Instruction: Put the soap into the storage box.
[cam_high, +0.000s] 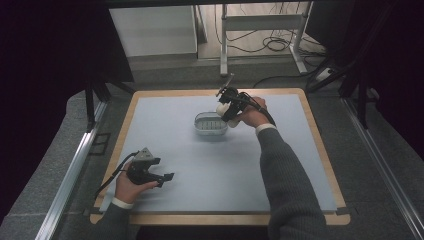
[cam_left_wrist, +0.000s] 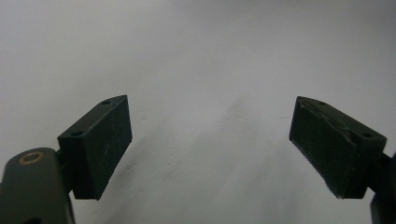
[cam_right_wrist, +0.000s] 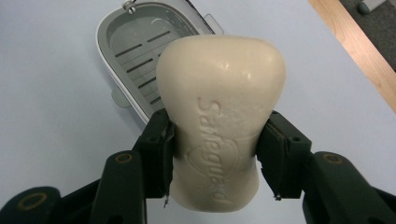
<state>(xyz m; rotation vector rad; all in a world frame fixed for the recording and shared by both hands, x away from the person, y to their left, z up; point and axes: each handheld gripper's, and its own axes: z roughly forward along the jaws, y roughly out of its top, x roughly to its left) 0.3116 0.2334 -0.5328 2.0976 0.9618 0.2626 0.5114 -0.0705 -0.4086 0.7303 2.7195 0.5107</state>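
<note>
A cream bar of soap (cam_right_wrist: 219, 116) with raised lettering sits pinched at its waist between the two black jaws of my right gripper (cam_right_wrist: 215, 156), which is shut on it. In the high view that gripper (cam_high: 226, 107) holds the soap (cam_high: 222, 107) in the air at the right rim of a white oval soap dish (cam_high: 210, 125). The dish (cam_right_wrist: 135, 51) has a slotted grey inner tray with nothing in it. My left gripper (cam_high: 167, 177) rests low on the mat at the front left. Its jaws (cam_left_wrist: 210, 144) stand wide apart, with bare mat between them.
A pale blue mat (cam_high: 210, 165) covers a wooden table top (cam_high: 320, 145), whose edge runs close to the right of the soap (cam_right_wrist: 355, 51). Grey floor, metal rails and a desk frame with cables (cam_high: 265, 35) lie beyond the table.
</note>
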